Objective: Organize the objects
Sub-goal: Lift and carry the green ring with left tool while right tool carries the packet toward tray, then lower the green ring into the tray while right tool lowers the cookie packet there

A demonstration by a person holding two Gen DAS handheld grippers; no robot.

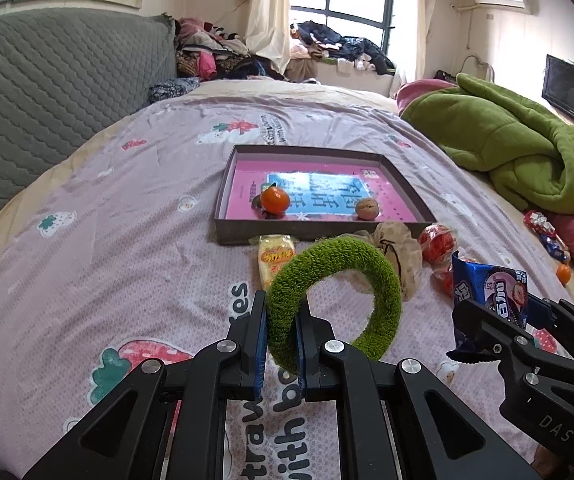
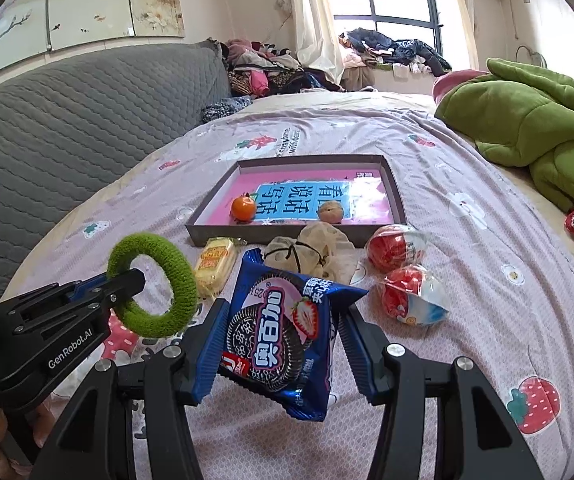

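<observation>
Currently, the left gripper (image 1: 281,344) at the lower centre of the left wrist view is clamped on a green knitted ring (image 1: 335,300); both fingers pinch the ring's left side, and the ring stands upright above the bed sheet (image 1: 127,208). In the right wrist view the same ring (image 2: 153,284) appears at the middle left, held by the left gripper (image 2: 127,280).

The right gripper (image 2: 279,344) at the lower centre of the right wrist view is closed on a blue cookie packet (image 2: 283,336); the fingers press the packet's two side edges, and the packet hangs clear of the sheet. In the left wrist view the packet (image 1: 487,292) sits at the lower right.

Just beyond the grippers, lying on the sheet, are a yellow wrapped snack (image 2: 215,264), a beige cloth pouch (image 2: 311,252) and two red-and-white wrapped items (image 2: 403,268).

Further up the frame, a shallow grey box (image 1: 223,204) with a pink booklet (image 1: 247,192) lining it rests on the sheet. Inside the box, an orange (image 1: 274,200) lies at the near left and a walnut (image 1: 367,209) at the near right, well apart.

A green blanket (image 1: 519,140) occupies the upper right of the frame.
</observation>
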